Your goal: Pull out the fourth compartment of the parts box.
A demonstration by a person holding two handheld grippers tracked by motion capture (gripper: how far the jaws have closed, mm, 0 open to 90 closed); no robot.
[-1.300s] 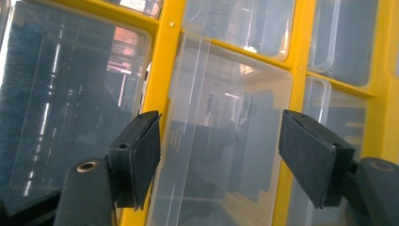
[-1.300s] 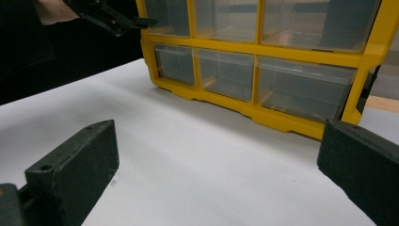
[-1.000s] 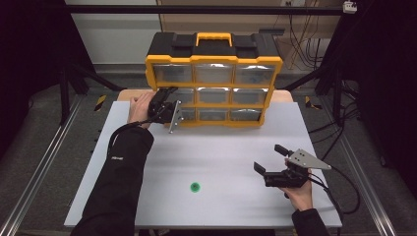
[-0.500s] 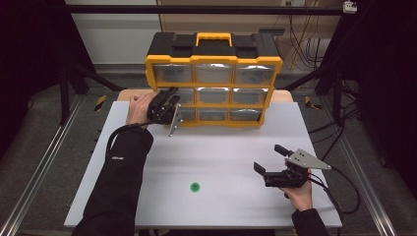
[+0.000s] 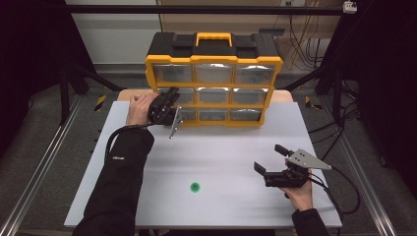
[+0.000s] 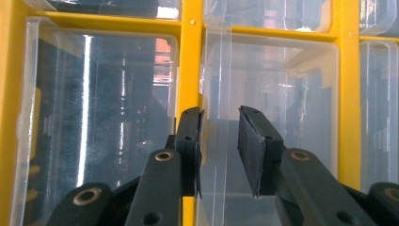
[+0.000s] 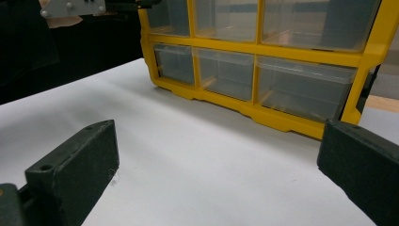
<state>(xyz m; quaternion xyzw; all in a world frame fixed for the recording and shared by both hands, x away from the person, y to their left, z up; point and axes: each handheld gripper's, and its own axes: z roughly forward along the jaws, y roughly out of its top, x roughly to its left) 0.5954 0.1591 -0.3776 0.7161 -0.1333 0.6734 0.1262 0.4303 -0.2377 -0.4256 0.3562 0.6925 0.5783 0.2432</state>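
Drawer (image 6: pixel 263 84): clear, stiff, slippery; I should grab its front lip.
Left gripper (image 6: pixel 220 150): jaws just narrowed, nothing pinched yet.
Right gripper (image 5: pixel 275 167): jaws wide, empty.

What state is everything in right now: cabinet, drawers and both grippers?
Organizer cabinet: upright at the table's far edge.
Drawers: none visibly pulled out.
Left gripper: at a clear drawer front; fingers have just been closing to a narrow gap, and I cannot tell whether they touch it.
Right gripper: open, nothing between its fingers, low over the table.
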